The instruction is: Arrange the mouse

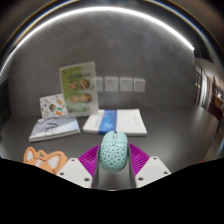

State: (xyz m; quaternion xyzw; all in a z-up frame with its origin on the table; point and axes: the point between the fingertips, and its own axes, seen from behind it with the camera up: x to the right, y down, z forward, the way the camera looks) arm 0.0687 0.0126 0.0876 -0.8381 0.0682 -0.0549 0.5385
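Observation:
A pale teal mouse [113,152] with a dotted, perforated shell sits between my two fingers. Both magenta pads [88,158] press against its sides, so my gripper [113,163] is shut on it. The mouse's front end points away from me toward a white and blue rectangular mat [115,122] lying on the grey table [180,135] just beyond the fingers. Whether the mouse rests on the table or is lifted off it I cannot tell.
An orange and white cat-shaped object [44,156] lies beside the left finger. A leaflet [55,126] and a small card [52,104] lie further left. An upright poster [78,86] and wall sockets [118,84] stand at the back wall.

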